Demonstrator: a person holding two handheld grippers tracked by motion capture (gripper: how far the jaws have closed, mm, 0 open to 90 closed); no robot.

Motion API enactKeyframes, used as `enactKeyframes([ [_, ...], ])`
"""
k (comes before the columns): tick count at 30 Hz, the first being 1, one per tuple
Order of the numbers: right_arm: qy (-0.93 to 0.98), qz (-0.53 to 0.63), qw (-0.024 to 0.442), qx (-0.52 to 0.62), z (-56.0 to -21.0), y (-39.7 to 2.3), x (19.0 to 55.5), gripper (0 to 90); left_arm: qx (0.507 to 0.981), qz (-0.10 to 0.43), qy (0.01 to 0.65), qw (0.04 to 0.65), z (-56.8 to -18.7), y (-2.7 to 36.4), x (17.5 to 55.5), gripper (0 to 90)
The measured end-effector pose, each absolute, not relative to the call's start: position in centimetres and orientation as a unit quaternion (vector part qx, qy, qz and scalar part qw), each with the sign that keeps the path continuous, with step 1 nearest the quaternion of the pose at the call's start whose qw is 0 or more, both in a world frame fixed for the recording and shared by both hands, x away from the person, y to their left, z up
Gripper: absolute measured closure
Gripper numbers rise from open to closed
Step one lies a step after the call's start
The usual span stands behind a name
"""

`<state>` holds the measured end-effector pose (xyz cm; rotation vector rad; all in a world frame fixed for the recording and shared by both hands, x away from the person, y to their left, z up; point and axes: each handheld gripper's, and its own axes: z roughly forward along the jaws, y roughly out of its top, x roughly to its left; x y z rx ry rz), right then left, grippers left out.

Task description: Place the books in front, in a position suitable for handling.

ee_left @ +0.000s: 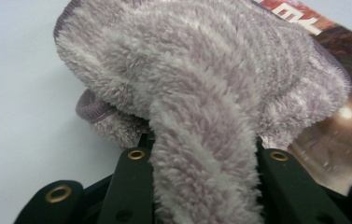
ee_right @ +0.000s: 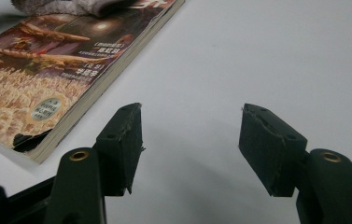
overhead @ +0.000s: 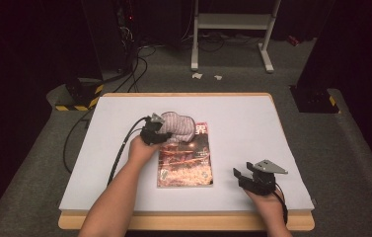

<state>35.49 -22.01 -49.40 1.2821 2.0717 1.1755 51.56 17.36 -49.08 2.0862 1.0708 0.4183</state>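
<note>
Left gripper [overhead: 152, 132] pinches a fold of the fluffy cloth [overhead: 177, 126], bunched on the book's [overhead: 186, 157] far end; the book runs lengthwise toward the person. Right gripper [overhead: 242, 175], jaws apart and empty, rests off to the book's right.

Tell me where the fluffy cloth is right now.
In the high view, the fluffy cloth lies left of centre on the book's far end, clamped in the left gripper.

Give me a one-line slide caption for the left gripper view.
Left gripper shut on a fluffy grey cloth, bunched over the book on the white table.
</note>
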Motion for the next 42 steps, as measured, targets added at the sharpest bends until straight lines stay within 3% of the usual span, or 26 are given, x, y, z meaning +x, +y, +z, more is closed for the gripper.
enactKeyframes([
  [11, 0.75, 0.421, 0.217, 0.463, -49.5, -21.9, 35.5, 39.3, 0.799, 0.169, 0.45, 0.362, -49.3, 21.0, 51.0, 67.8],
  [42, 0.755, 0.417, 0.216, 0.459, -49.6, -21.4, 35.5, 40.8, 0.775, 0.204, 0.453, 0.39, -47.5, 22.9, 46.8, 67.8],
])
